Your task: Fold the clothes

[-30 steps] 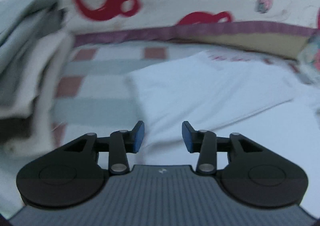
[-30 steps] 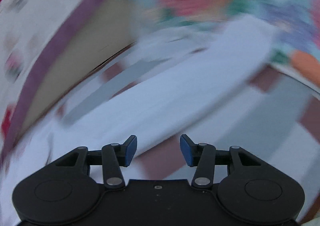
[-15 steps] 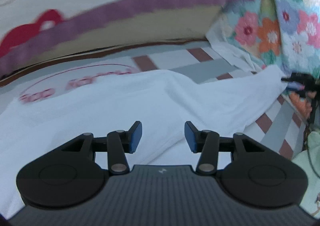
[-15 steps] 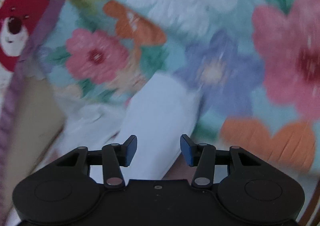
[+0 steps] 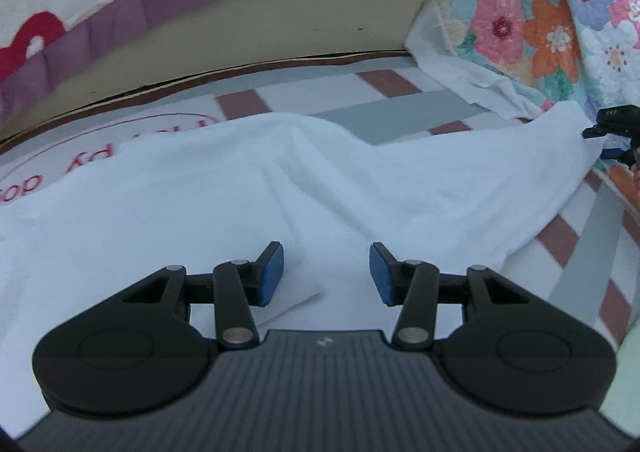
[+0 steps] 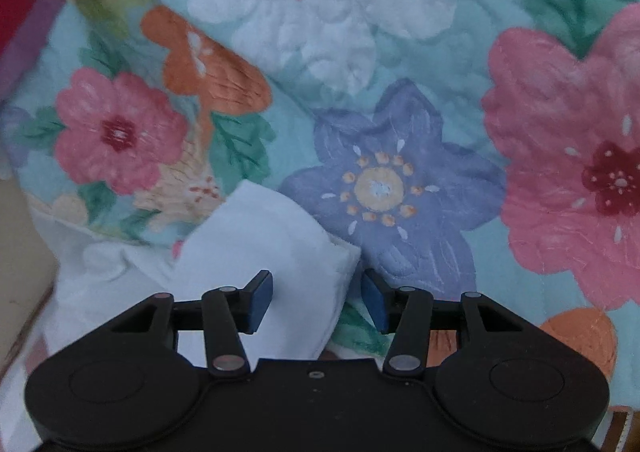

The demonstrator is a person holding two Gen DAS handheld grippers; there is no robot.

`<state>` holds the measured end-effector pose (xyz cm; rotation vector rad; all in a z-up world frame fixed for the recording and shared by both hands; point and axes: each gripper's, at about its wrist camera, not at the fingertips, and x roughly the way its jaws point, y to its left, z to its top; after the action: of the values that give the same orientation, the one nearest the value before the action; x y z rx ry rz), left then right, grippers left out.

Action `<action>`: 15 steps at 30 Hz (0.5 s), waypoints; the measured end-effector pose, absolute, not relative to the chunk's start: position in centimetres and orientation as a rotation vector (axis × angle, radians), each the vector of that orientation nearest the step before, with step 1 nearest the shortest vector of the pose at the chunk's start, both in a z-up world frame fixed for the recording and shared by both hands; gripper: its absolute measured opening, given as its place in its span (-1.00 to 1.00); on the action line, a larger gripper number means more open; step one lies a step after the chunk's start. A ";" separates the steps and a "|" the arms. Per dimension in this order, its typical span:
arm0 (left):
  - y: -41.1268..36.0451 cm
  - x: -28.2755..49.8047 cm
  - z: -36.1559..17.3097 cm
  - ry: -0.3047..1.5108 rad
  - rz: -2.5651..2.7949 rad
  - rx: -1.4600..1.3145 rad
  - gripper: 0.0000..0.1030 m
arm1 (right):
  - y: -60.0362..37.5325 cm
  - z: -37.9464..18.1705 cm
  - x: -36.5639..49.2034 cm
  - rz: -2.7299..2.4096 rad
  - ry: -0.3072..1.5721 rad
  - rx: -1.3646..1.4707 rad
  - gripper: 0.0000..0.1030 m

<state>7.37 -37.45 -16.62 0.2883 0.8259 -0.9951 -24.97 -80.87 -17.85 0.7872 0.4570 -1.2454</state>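
Left tongs (image 5: 326, 272) released, hovering over white garment (image 5: 200, 208) on bed. Right tongs (image 6: 316, 300) released, garment corner (image 6: 272, 244) between fingers, against floral quilt (image 6: 400, 92).

The garment (image 5: 248, 196) lies on the bed (image 5: 404, 112) under the left tongs (image 5: 326, 272); the quilt (image 6: 400, 100) rises ahead of the right tongs (image 6: 317, 298).

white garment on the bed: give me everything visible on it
The white garment is plain, soft, towel-like cloth, spread mostly flat on the checked sheet with a raised ridge and creases across its middle. One corner sticks out beneath the left claw, whose jaws are open above it. Its far end reaches the floral quilt, where the right claw is open around a folded tip, not yet gripping.
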 end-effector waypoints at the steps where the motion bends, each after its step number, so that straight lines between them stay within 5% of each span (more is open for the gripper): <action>1: -37.0 7.6 -16.5 0.818 -0.981 0.285 -0.10 | -80.9 -17.9 -24.9 -1.238 0.428 0.792 -0.06; 2: -36.6 7.7 -16.4 0.794 -0.963 0.283 -0.10 | -80.8 -17.6 -24.6 -1.209 0.406 0.789 -0.84; 6: -35.6 7.6 -15.4 0.685 -0.908 0.310 -0.10 | -80.7 -14.5 -24.8 -1.202 0.320 0.798 -0.87; 15: -36.5 8.1 -16.3 0.791 -0.955 0.297 -0.04 | -81.2 -10.0 -27.1 -1.193 0.300 0.687 -0.89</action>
<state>8.12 -36.50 -16.28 0.2971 0.7908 -0.9545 -27.13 -81.19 -9.95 0.6867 0.2996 -1.1932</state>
